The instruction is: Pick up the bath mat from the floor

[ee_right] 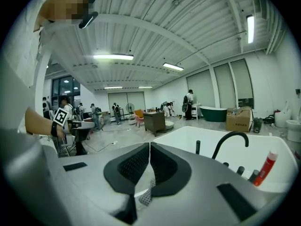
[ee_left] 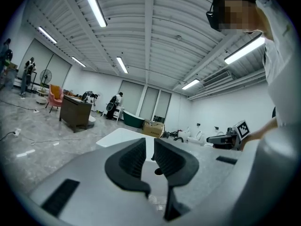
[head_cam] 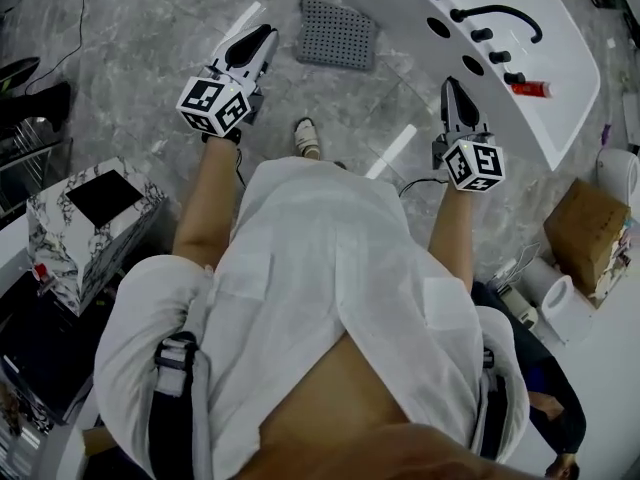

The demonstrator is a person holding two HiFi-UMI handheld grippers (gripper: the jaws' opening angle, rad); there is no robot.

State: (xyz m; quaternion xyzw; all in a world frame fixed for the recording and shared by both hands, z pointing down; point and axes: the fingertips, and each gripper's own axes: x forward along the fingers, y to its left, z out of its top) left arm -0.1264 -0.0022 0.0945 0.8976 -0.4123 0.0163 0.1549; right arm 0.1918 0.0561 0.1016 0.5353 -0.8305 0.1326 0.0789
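Observation:
The bath mat [head_cam: 337, 33], grey and perforated, lies flat on the marble floor at the top of the head view, beside the bathtub. My left gripper [head_cam: 258, 38] is held above the floor just left of the mat, jaws shut and empty. My right gripper [head_cam: 449, 87] hangs further right, near the tub's rim, also shut with nothing in it. In the left gripper view the gripper [ee_left: 149, 144] points out across the room. Below the closed jaws of the gripper [ee_right: 149, 147] in the right gripper view, a dotted grey scrap [ee_right: 146, 197] shows; it looks like the mat.
A white bathtub [head_cam: 560, 118] with a black faucet [head_cam: 497, 14] and a red tube [head_cam: 530, 89] on its rim runs along the right. A marble-patterned box [head_cam: 70, 238] stands at left, a cardboard box [head_cam: 590, 230] at right. My shoe [head_cam: 307, 138] is on the floor near the mat.

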